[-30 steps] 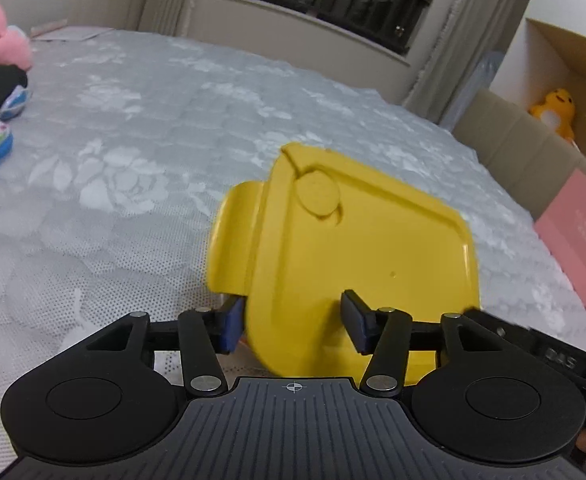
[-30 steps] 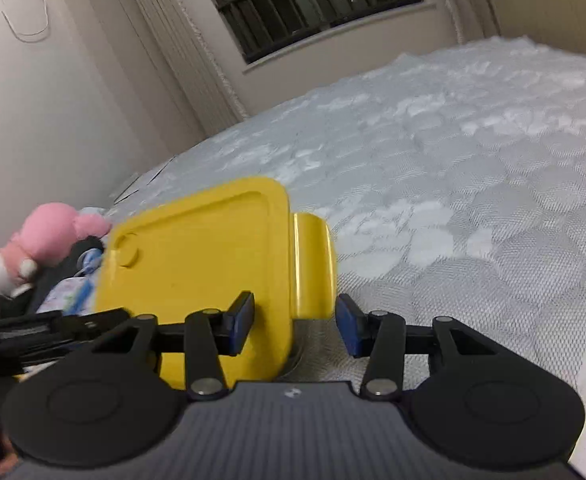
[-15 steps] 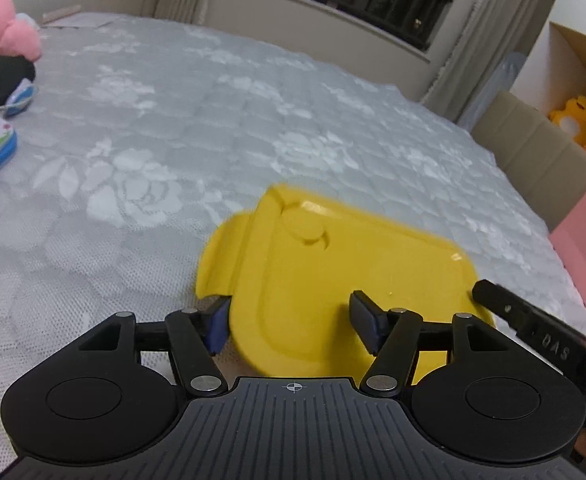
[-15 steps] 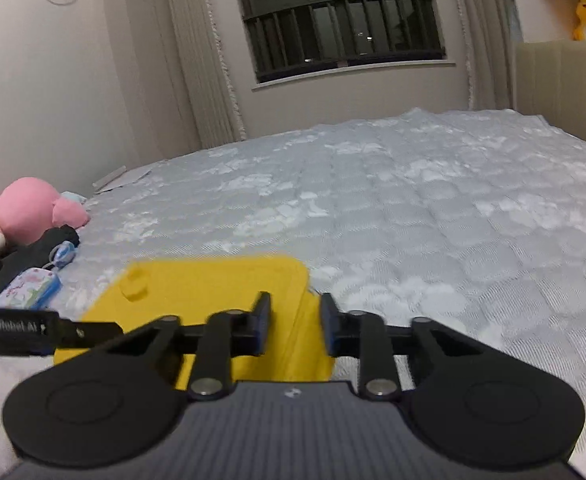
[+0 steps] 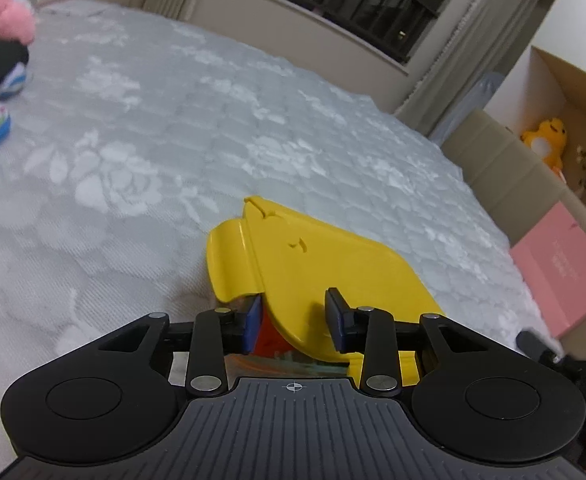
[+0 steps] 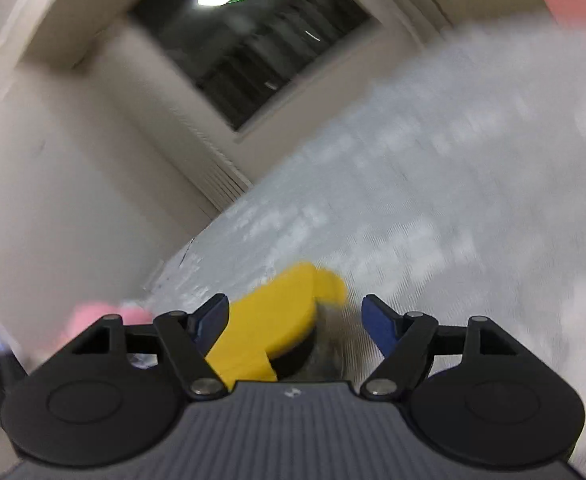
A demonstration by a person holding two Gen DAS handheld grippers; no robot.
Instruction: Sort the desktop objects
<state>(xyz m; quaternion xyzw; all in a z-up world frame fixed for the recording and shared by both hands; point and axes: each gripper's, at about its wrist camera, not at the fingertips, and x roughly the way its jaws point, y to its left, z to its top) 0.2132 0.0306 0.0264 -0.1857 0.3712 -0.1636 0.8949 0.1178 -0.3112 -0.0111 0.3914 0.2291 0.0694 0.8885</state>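
Grey quilted bed [image 5: 141, 128] carried the yellow lidded box [image 5: 325, 268] at lower centre, its long axis running up-left, the left hand-held gripper [image 5: 293, 322] clamped on its near corner while the right hand-held gripper [image 6: 295, 322], jaws opening wide, straddled its end unpressed.

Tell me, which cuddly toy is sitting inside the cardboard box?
The yellow plush toy, sitting in the cardboard box beside the bed. The pink plush toy lies on the bed instead.
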